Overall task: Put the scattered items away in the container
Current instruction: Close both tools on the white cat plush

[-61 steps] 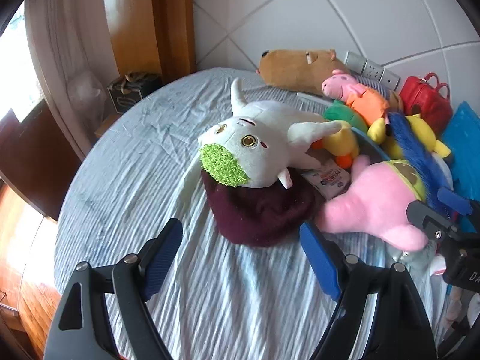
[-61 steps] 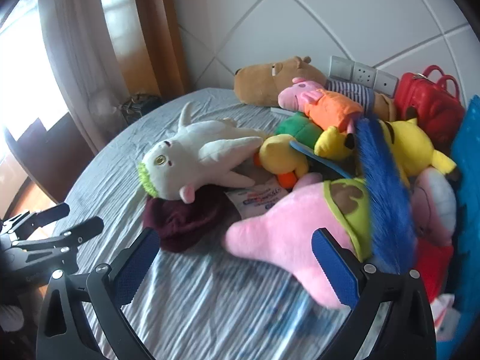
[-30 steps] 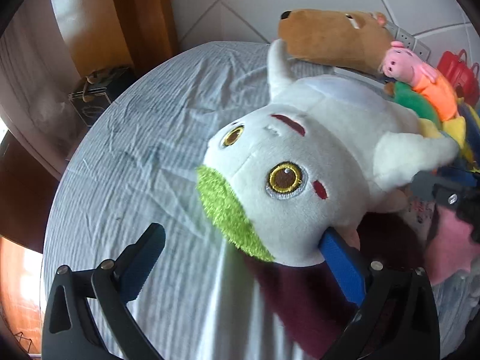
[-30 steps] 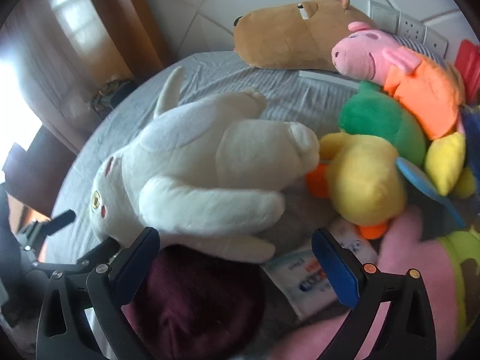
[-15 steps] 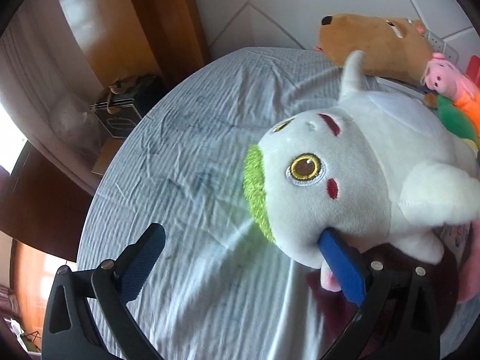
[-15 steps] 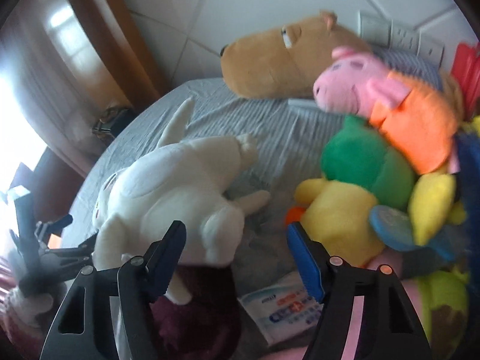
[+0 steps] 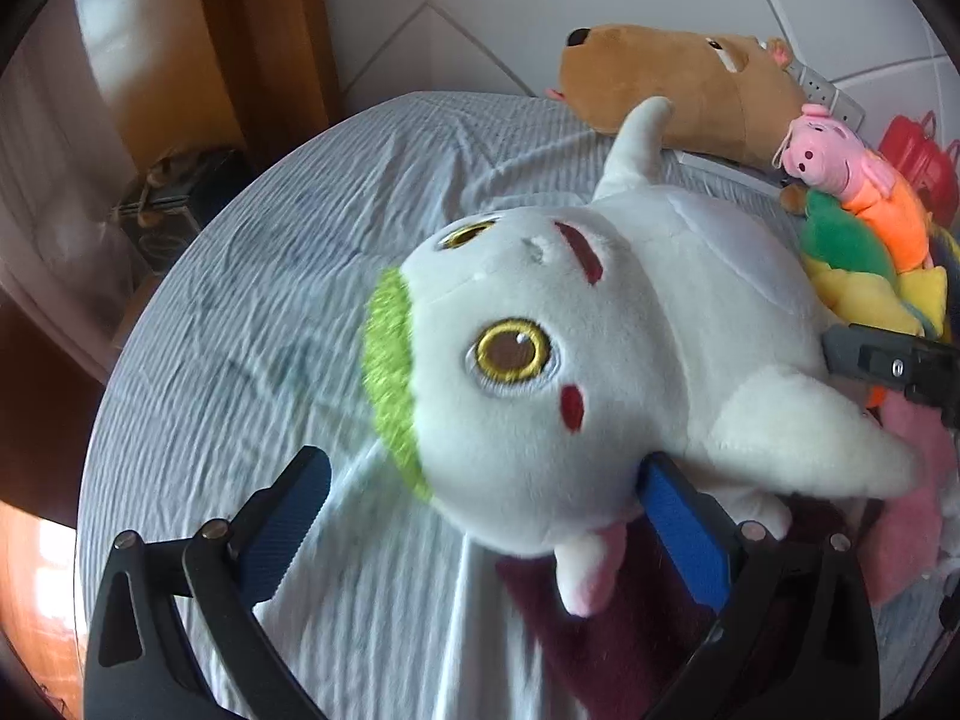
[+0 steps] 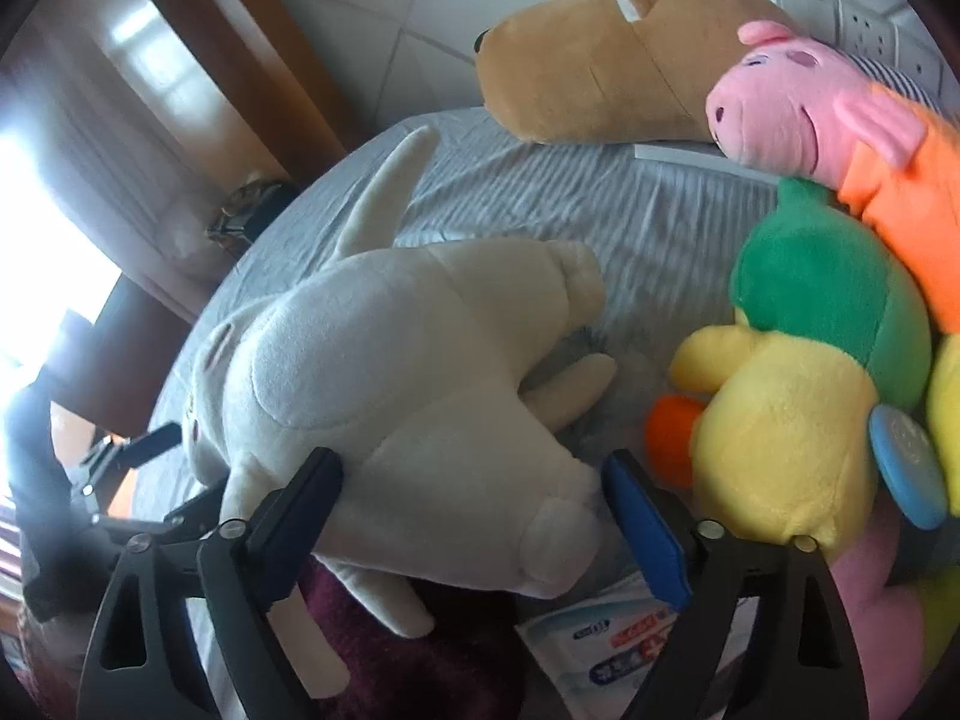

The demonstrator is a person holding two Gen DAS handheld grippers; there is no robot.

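Note:
A white plush toy (image 7: 570, 360) with a green tuft and yellow eyes lies on a grey striped sheet (image 7: 270, 300), resting partly on a maroon cloth (image 7: 630, 648). My left gripper (image 7: 480, 534) stands open at its head, the right finger under the chin and the left finger apart from it. My right gripper (image 8: 474, 504) is closed on the hind body of the white plush toy (image 8: 390, 372), both pads touching it. A wipes packet (image 8: 600, 642) lies beneath. No container shows clearly.
A brown plush (image 8: 600, 72) lies along the tiled wall. A pink pig in orange (image 8: 792, 102), a green and yellow duck (image 8: 780, 420) and a pink plush (image 7: 918, 468) crowd the right. A red bag (image 7: 918, 162) stands behind. The sheet's left edge drops off.
Both grippers moved in on the white plush toy. The right gripper's fingers narrowed and now hold its hind body. The left gripper stayed open with the head over its right finger.

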